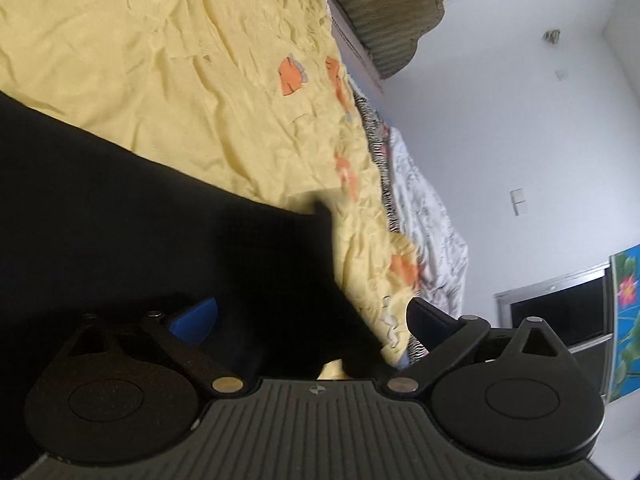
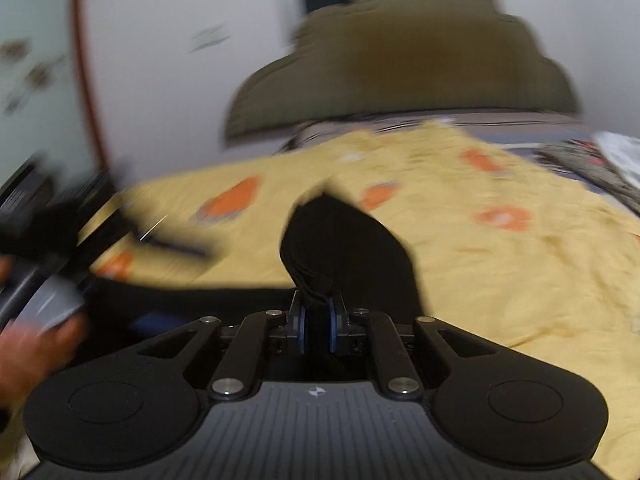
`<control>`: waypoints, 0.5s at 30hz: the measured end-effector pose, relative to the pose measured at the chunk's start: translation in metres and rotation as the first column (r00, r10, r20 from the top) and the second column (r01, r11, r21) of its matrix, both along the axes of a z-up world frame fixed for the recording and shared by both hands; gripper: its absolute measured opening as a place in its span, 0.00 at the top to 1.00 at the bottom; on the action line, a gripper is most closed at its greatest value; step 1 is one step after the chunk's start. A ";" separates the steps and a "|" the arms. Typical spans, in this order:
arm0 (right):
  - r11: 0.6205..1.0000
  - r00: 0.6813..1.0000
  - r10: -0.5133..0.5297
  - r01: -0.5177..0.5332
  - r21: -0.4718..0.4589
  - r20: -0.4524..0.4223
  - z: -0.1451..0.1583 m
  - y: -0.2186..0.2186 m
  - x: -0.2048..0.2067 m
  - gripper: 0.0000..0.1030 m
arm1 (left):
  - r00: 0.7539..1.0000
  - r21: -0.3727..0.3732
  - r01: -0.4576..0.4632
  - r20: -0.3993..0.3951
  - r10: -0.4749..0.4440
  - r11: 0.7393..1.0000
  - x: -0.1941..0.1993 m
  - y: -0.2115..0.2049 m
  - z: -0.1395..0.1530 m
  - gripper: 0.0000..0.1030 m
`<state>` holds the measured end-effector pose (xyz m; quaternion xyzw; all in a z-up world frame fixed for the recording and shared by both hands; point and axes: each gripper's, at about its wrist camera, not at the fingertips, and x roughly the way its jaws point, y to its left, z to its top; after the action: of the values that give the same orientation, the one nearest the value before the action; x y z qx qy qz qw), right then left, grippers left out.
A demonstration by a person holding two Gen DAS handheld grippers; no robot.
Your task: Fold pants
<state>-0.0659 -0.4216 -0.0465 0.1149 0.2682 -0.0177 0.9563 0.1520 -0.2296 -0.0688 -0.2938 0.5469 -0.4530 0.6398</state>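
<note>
The black pants (image 1: 140, 220) lie on a yellow sheet (image 1: 200, 80) with orange patches, filling the left and lower middle of the left wrist view. The left gripper (image 1: 312, 320) stands wide open over the cloth's edge, pads clear of it. In the blurred right wrist view, the right gripper (image 2: 316, 326) is clamped on a bunched fold of pants (image 2: 340, 248) at centre. A hand (image 2: 28, 352) shows at lower left

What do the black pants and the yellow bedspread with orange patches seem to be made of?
Black pants: soft matte fabric, probably knit; it bunches into folds where pinched. Yellow bedspread with orange patches: thin woven cloth, likely cotton, matte, covered in fine sharp creases.
</note>
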 end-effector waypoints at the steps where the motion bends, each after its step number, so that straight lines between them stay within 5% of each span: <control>1: 1.000 1.000 0.021 -0.021 -0.001 -0.005 -0.003 0.010 0.001 0.90 | 1.000 0.002 -0.004 -0.013 0.004 1.000 0.001 -0.003 -0.003 0.01; 4: 0.999 0.999 0.045 -0.045 0.027 -0.001 -0.007 0.026 0.000 0.90 | 0.996 0.013 -0.051 -0.067 0.052 0.999 0.005 -0.007 -0.014 0.12; 7: 0.998 0.999 0.045 -0.045 0.031 0.006 -0.006 0.036 -0.001 0.90 | 0.993 0.030 -0.052 -0.106 0.054 0.998 0.010 -0.007 -0.024 0.83; 10: 0.999 0.999 0.047 -0.047 0.022 -0.001 -0.007 0.045 0.001 0.90 | 0.994 0.121 -0.089 0.071 0.081 0.989 0.001 0.007 -0.008 0.92; 13: 0.992 0.994 0.110 -0.110 0.064 0.002 -0.010 0.066 0.006 0.90 | 0.939 0.261 -0.136 0.341 0.041 0.956 -0.016 0.020 0.023 0.93; 15: 0.984 0.987 0.163 -0.163 0.075 0.008 -0.011 0.085 0.010 0.90 | 0.905 0.331 -0.163 0.425 0.008 0.929 -0.023 0.033 0.034 0.93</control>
<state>-0.0556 -0.3367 -0.0574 0.1284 0.2761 0.0710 0.9498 0.1285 -0.1966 -0.0353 -0.0927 0.4574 -0.3686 0.8040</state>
